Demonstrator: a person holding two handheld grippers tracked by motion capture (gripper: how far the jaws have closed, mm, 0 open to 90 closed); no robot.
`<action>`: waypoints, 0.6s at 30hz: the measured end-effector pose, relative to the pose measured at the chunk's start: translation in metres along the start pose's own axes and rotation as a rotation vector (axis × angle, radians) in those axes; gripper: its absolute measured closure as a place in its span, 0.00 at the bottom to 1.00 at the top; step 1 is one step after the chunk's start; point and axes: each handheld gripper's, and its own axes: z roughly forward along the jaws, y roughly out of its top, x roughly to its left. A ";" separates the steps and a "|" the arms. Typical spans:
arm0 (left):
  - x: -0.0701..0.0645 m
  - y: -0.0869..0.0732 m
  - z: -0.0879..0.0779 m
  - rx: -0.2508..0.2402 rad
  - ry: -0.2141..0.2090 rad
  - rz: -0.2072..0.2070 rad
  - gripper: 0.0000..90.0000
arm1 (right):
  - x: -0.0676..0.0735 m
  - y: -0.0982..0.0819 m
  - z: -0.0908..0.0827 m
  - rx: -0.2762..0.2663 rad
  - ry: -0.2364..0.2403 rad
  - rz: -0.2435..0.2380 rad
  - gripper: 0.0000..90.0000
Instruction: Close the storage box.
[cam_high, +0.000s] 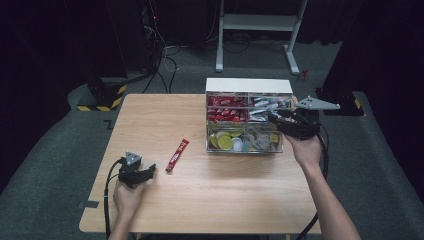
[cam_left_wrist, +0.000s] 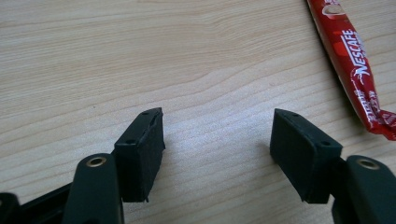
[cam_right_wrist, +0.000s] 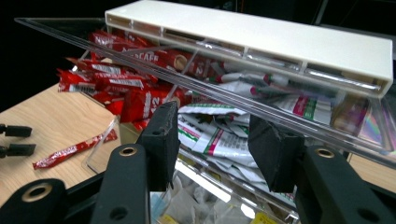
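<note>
On the near left part of the counter, left tool: resting low on the wood in the person's left hand, jaws spread wide, nothing between them, bare wood in the gap. Released.

Red coffee stick: flat on the counter, just beyond and to the right of the left tool, apart from it, lying slantwise with its far end toward the clear organiser. From the left gripper view the stick runs down the upper right corner, outside the jaws, white brand lettering on the red wrapper. From the right gripper view the same stick lies on the wood at lower left.

At the right side of the organiser, right tool: held in the person's right hand, grey three-cornered plate on top, jaws pointed left into the front of the clear drawers. From its own view the right tool has its pads a moderate gap apart; whether they press on the clear drawer edge cannot be told.

Clear drawer organiser: white top, standing at the far right of the counter. Upper left drawers hold red sachets; upper right holds white sachets; the bottom drawer holds yellow-green packets and mixed small items.
</note>
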 end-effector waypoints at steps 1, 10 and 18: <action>0.000 0.000 0.000 0.000 0.000 0.000 0.39 | 0.000 0.000 0.000 0.000 0.000 0.000 0.59; 0.000 0.000 0.000 0.005 -0.003 0.000 0.38 | -0.002 -0.012 0.001 0.006 0.009 0.013 0.59; -0.001 0.000 0.000 0.003 -0.001 -0.002 0.38 | -0.002 -0.025 0.006 0.026 0.011 0.016 0.58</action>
